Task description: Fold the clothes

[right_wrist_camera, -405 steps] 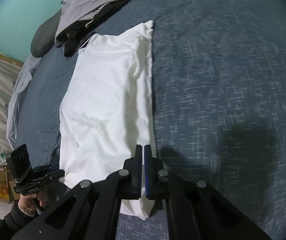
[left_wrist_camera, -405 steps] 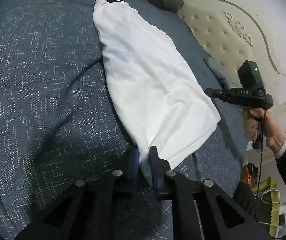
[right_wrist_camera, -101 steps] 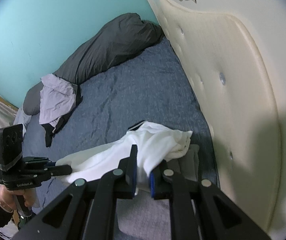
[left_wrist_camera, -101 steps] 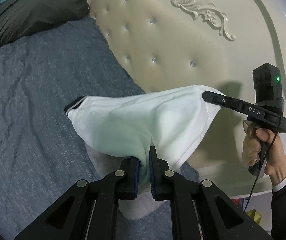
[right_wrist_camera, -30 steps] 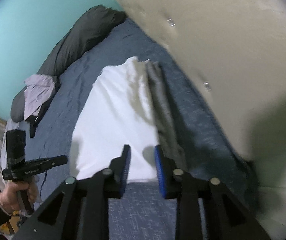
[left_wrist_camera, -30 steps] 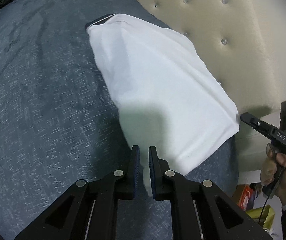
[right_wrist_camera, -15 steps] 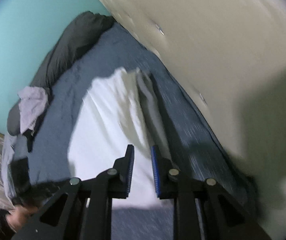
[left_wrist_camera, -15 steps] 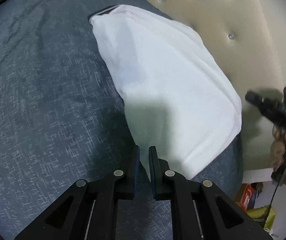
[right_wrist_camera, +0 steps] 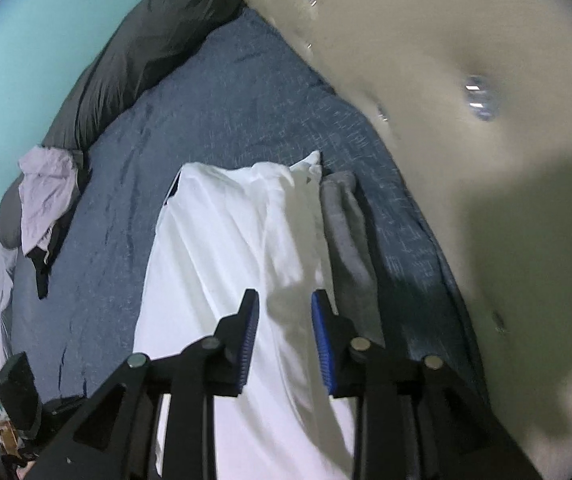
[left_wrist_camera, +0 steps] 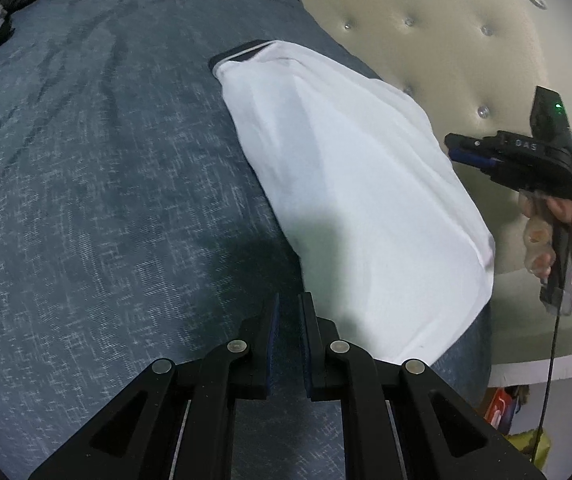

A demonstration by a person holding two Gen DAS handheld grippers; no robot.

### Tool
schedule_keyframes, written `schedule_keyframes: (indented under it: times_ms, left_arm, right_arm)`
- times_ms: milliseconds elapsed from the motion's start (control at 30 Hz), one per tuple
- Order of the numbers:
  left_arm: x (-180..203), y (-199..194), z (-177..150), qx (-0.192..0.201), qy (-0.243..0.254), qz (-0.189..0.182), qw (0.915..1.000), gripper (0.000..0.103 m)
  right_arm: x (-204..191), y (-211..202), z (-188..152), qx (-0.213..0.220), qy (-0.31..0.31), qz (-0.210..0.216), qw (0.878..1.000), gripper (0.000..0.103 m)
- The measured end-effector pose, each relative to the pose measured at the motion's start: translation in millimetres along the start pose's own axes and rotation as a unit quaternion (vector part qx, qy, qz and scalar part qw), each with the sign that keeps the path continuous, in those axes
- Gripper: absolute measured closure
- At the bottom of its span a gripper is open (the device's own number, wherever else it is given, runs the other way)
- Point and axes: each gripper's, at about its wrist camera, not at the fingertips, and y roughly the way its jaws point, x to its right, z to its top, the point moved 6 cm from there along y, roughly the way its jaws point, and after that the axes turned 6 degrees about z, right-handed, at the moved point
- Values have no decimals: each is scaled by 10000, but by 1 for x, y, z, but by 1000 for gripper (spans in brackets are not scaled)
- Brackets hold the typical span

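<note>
A white folded garment point(left_wrist_camera: 358, 200) lies flat on the blue bedspread point(left_wrist_camera: 86, 160) beside the headboard, its dark-trimmed collar end farthest away. In the left wrist view my left gripper point(left_wrist_camera: 288, 320) hovers over bare bedspread just left of the garment's near corner, shut with nothing in it. My right gripper point(left_wrist_camera: 452, 150), held by a hand, floats at the garment's right edge. In the right wrist view the right gripper point(right_wrist_camera: 284, 312) hangs above the white garment point(right_wrist_camera: 226, 248); its jaws are opening and grip nothing.
A grey garment point(right_wrist_camera: 346, 232) lies along the white one on the headboard side. The cream tufted headboard point(right_wrist_camera: 446, 80) stands close on the right. A dark pillow point(right_wrist_camera: 126, 60) and a pile of pale and dark clothes point(right_wrist_camera: 46, 188) sit at the bed's far side.
The white cloth has left my left gripper's jaws, which now sit over bare bedspread. My right gripper has swung along the garment and its jaws have spread wider.
</note>
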Motion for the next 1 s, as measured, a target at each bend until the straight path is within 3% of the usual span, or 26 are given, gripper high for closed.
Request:
schedule_keyframes:
  times_ms: [100, 267, 400, 533, 633, 700, 767, 800, 833, 1000]
  left_arm:
    - [-6, -4, 0, 26, -42, -1, 10000, 93]
    - [-9, -8, 4, 46, -67, -23, 10000, 93]
    - [-10, -10, 7, 64, -98, -24, 9999, 93]
    - [-13, -9, 11, 74, -109, -34, 9999, 93]
    - [-14, -8, 13, 77, -106, -43, 9999, 93]
    - [-14, -8, 13, 81, -109, -59, 9999, 93]
    - [-14, -8, 14, 92, -103, -46, 9999, 93]
    - [-14, -8, 14, 97, -107, -41, 9999, 93]
    - [-15, -8, 14, 102, -110, -35, 9999, 93]
    - [-17, -10, 15, 130, -121, -39, 9998, 93]
  right_arm:
    - [-1, 13, 4, -132, -71, -18, 9999, 76]
    - [5, 23, 8, -116, -42, -66, 9999, 97]
    - [14, 18, 15, 124, 156, -51, 9998, 98]
    - [18, 23, 14, 8, 194, -90, 9998, 98]
    - [21, 24, 15, -126, 424, 178, 9989, 96]
    - [18, 16, 21, 10, 388, 265, 9989, 96]
    - [12, 10, 29, 166, 294, 287, 9990, 90]
    - [10, 11, 34, 170, 287, 274, 9991, 79]
    - [8, 12, 38, 172, 280, 261, 9991, 74]
    - [-5, 30, 56, 68, -195, -191, 9996, 75]
